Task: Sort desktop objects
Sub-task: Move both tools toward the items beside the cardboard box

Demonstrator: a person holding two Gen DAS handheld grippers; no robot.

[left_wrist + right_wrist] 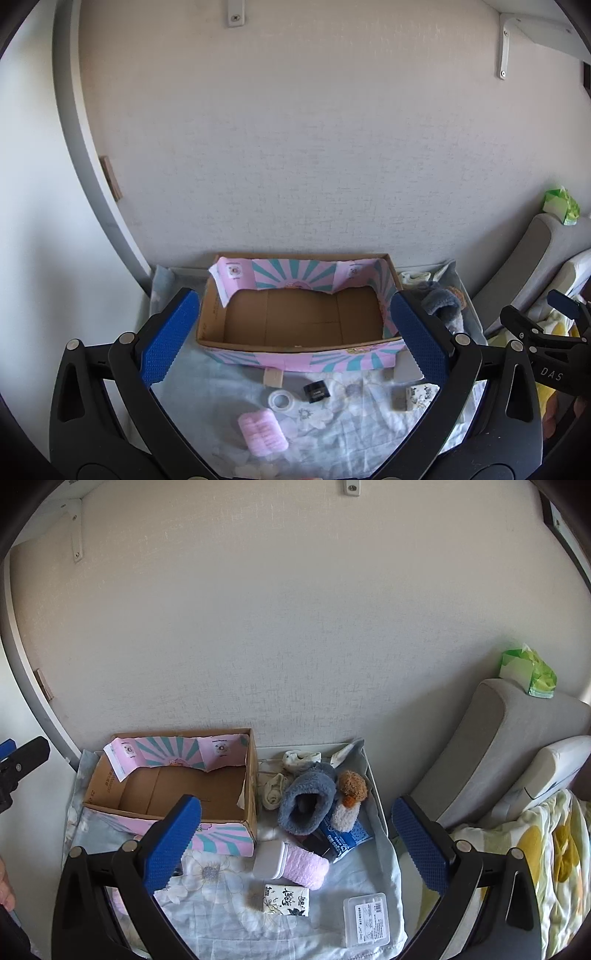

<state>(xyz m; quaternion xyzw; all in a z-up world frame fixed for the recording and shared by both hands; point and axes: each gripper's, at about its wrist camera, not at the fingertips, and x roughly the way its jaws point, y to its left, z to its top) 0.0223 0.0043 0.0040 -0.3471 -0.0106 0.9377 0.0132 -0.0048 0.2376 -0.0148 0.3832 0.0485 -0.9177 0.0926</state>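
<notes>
Desktop objects lie scattered on a cloth-covered surface (207, 915) against the wall, beside an open cardboard box (299, 314) with pink and teal printed sides. Left hand-held gripper (295, 338) tilts downward toward the box, its blue pads spread wide apart, nothing between them. Right hand-held gripper (295, 843) tilts downward likewise, pads wide apart and empty. Its body, seen from the left wrist view, carries the letters "DAS". Box interior shows only bare cardboard. In front of the box lie a tape roll (280, 400), a small black jar (316, 392) and a pink pack (262, 430). To its right: a grey slipper (306, 799), a tissue pack (286, 901) with Chinese characters, and a clear plastic case (366, 919) whose label is too small to read
</notes>
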